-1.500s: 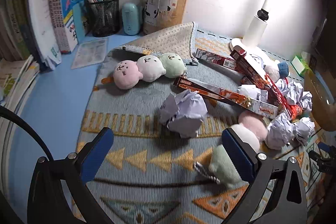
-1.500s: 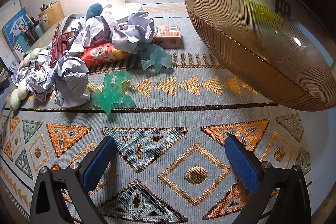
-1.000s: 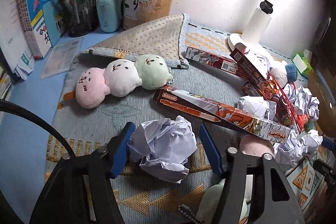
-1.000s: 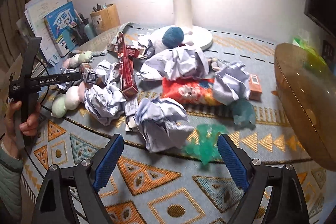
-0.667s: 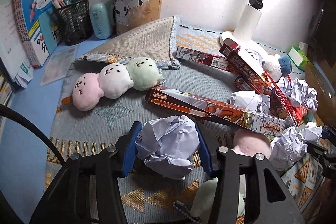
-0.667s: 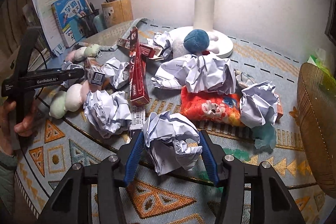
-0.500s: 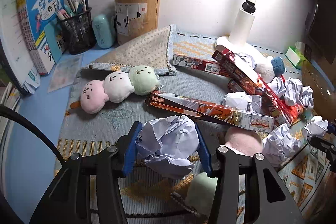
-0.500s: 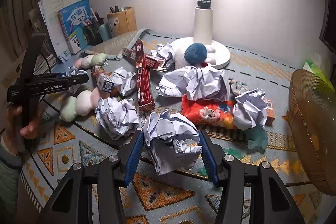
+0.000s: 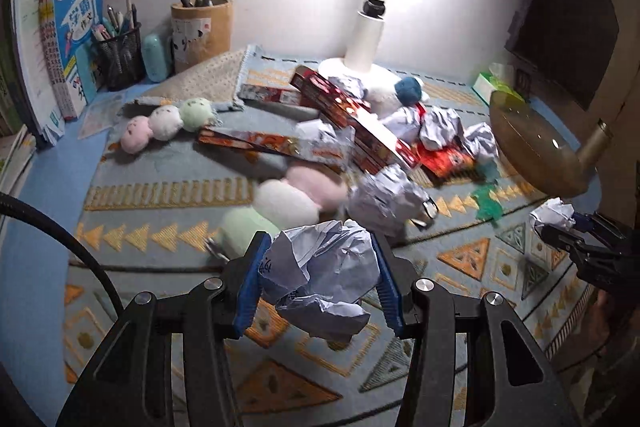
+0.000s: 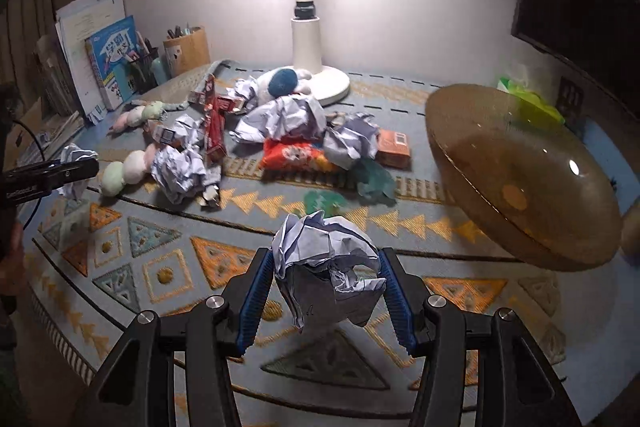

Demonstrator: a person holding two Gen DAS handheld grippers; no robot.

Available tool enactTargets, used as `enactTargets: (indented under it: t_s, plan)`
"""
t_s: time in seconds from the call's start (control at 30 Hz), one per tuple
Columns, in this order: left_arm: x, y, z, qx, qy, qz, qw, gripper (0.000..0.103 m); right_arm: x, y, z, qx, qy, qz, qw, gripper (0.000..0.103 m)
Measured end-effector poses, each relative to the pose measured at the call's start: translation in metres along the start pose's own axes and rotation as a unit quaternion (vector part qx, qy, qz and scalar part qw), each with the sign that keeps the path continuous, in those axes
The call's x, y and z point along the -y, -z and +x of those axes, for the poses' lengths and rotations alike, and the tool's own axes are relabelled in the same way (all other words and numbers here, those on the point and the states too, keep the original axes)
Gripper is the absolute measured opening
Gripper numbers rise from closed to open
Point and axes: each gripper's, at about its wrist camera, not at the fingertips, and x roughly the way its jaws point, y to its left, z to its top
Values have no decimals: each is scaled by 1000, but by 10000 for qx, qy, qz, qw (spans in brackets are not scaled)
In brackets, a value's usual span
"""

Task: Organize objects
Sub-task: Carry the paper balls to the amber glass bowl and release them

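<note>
My left gripper [image 9: 318, 279] is shut on a crumpled paper ball [image 9: 322, 277] and holds it above the patterned mat [image 9: 168, 195]. My right gripper [image 10: 326, 291] is shut on another crumpled paper ball [image 10: 326, 269], raised over the mat's front. The amber glass bowl [image 10: 520, 175] stands tilted at the right, just right of the right gripper; it also shows in the left wrist view [image 9: 532, 151]. More paper balls [image 10: 180, 167], red boxes [image 9: 360, 123], a snack bag [image 10: 296, 155] and plush dango toys [image 9: 164, 121] lie in a heap on the mat.
A white desk lamp [image 10: 308, 43] stands at the back. Pen holders [image 9: 202, 25], a mesh pen cup [image 9: 120, 55] and books [image 9: 60, 47] line the back left. Green wrappers [image 10: 372, 183] lie near the bowl. A tissue pack [image 9: 496, 85] sits at the back right.
Both grippers closed on paper balls and lifted them, then drew back from the heap toward the mat's front. The bowl has come back into the right wrist view.
</note>
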Motion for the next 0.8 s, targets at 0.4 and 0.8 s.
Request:
enactTargets:
  t_s: [0.4, 0.8]
  plan:
    - [48, 35, 24, -367, 191, -66, 9991, 47, 49, 26, -7, -51, 178, 522, 9985, 52]
    - [196, -83, 11, 471, 979, 1319, 9853, 47, 119, -45, -77, 1154, 754, 900, 9864, 53]
